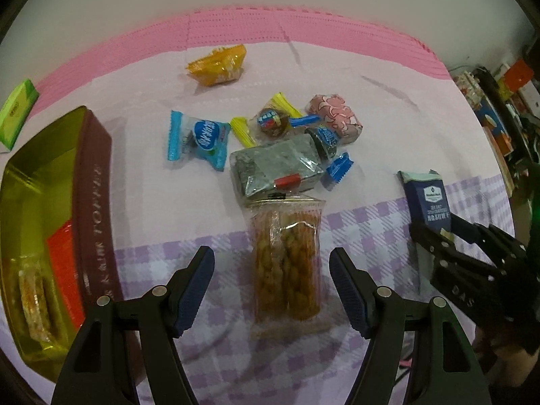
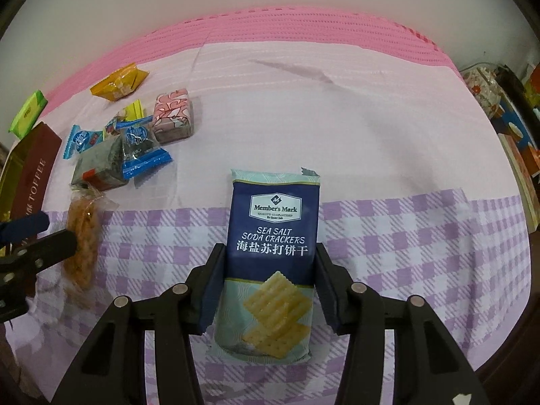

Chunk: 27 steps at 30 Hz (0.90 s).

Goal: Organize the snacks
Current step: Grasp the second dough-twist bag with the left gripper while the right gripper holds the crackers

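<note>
The left gripper (image 1: pixel 271 281) has its fingers spread wide and released, straddling one clear pack of fried twists (image 1: pixel 287 263) low in the middle of the frame without touching it. The right gripper (image 2: pixel 270 283) has its fingers clenched on the sides of one blue soda cracker pack (image 2: pixel 273 233), centre frame. One brown toffee box (image 1: pixel 96 202) sits at left, with two packets inside.

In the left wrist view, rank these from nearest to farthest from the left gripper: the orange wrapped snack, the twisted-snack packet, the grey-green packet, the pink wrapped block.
1. twisted-snack packet, lying between the open fingers of the left gripper.
2. grey-green packet, just beyond it, centre.
3. pink wrapped block, further back, right.
4. orange wrapped snack, farthest, near the pink mat.
</note>
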Each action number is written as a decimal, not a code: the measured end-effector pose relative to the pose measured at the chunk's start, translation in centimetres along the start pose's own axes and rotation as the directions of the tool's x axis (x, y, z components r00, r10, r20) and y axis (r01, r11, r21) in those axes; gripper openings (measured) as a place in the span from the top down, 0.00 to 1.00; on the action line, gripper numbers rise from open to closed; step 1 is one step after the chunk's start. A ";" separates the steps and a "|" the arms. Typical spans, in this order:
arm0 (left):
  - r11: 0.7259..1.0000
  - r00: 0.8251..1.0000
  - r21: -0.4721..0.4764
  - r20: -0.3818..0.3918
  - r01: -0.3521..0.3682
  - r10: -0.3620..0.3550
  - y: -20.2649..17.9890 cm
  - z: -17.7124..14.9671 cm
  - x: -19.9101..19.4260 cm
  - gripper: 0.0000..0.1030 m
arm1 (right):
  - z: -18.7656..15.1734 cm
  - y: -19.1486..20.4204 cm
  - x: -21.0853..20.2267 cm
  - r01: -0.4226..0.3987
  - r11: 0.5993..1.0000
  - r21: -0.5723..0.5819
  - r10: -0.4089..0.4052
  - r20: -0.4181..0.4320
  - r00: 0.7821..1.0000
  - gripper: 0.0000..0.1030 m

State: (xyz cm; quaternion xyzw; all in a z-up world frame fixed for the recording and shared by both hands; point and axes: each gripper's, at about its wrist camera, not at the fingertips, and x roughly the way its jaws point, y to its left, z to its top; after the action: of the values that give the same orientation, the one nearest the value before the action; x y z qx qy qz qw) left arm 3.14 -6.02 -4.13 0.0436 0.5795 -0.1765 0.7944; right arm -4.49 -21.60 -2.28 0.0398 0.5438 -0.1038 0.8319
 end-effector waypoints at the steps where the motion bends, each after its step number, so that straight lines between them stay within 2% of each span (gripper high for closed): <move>1: 1.000 1.000 -0.004 -0.007 -0.006 0.006 0.0 0.1 0.3 0.31 | -0.1 -0.1 0.0 -0.002 1.000 0.001 0.002 0.001 1.000 0.54; 9: 0.999 0.999 -0.002 -0.019 -0.032 0.032 0.0 0.3 1.5 0.32 | -0.1 0.2 0.1 -0.001 1.000 0.001 0.001 0.002 1.000 0.53; 15: 0.999 0.999 0.036 -0.023 -0.041 0.041 -1.0 -0.1 1.9 0.49 | -0.2 0.3 0.1 -0.002 1.000 -0.001 0.002 0.000 1.000 0.53; 17: 0.998 0.999 0.050 -0.019 -0.037 0.038 -1.3 -0.2 1.8 0.59 | -0.1 0.3 0.1 -0.002 1.000 -0.003 0.002 0.001 1.000 0.53; 27: 0.997 0.999 0.066 -0.033 -0.039 0.041 -0.8 -1.5 0.7 0.60 | -0.1 0.2 0.1 0.001 1.000 -0.002 -0.001 0.000 1.000 0.53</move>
State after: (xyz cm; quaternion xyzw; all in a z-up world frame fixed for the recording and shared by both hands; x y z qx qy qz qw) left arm 1.64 -6.55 -5.13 0.0841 0.5859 -0.1785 0.7860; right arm -4.50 -21.45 -2.45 0.0387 0.5438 -0.1037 0.8319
